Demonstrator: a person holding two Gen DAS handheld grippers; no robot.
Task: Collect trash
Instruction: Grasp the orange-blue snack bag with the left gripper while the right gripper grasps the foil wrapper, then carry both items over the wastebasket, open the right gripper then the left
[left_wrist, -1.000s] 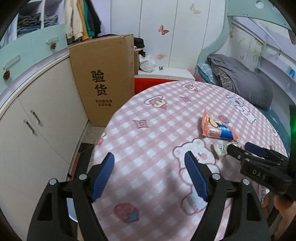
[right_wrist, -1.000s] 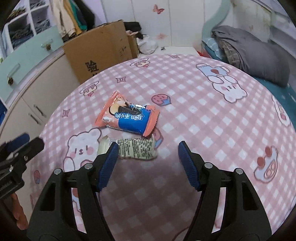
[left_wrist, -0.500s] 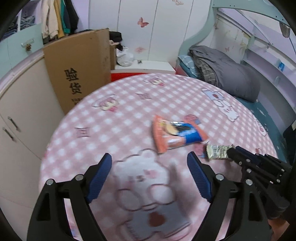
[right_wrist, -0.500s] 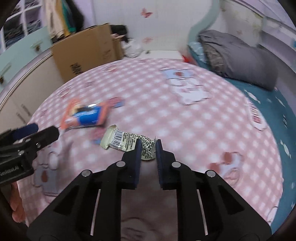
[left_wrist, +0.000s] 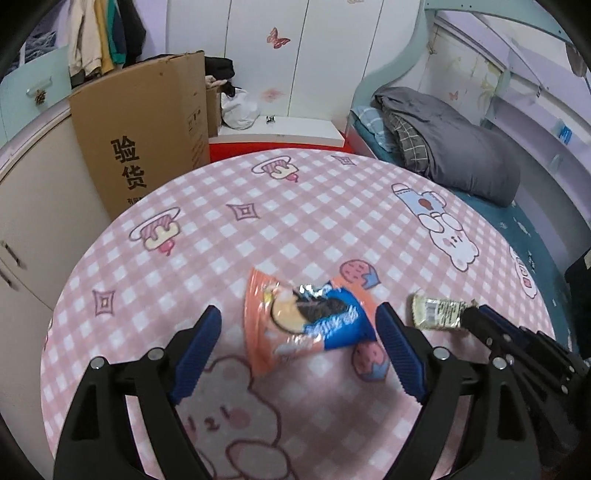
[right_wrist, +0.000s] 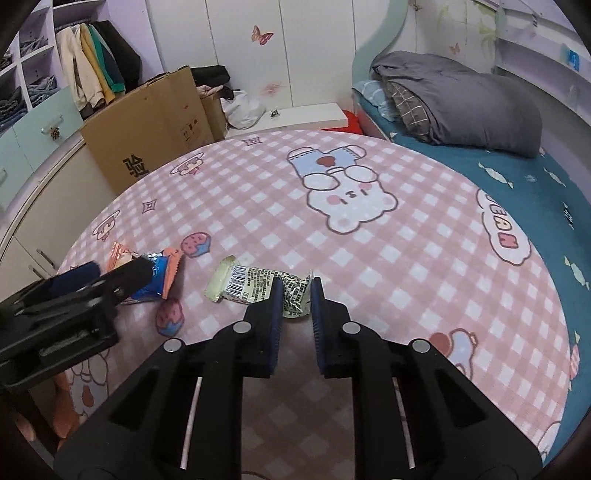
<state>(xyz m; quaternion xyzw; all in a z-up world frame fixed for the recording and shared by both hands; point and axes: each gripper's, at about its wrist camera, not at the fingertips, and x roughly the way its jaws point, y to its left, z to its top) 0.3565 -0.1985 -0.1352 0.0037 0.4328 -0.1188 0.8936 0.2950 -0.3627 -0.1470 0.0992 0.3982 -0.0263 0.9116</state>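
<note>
Since a second ago the right gripper (right_wrist: 296, 295) has closed on the pale wrapper's (right_wrist: 255, 286) crumpled end, lower centre. The left gripper (left_wrist: 299, 332) has swung over, jaws wide and empty, straddling the orange-blue snack packet (left_wrist: 303, 325) on the pink tablecloth (left_wrist: 295, 221). The thin foil could slip out when lifted.

Each camera sits on its hand-held gripper, looking forward and steeply down along the two fingers, close above the pink checked surface (left_wrist: 295, 221). The left view faces the cardboard box (left_wrist: 147, 140) and wardrobe; the right view sits further right, taking in more bed (right_wrist: 480, 155). Both share the orange-blue wrapper (left_wrist: 306, 325), pale wrapper (right_wrist: 255, 284), box and grey bedding (right_wrist: 461, 99)
</note>
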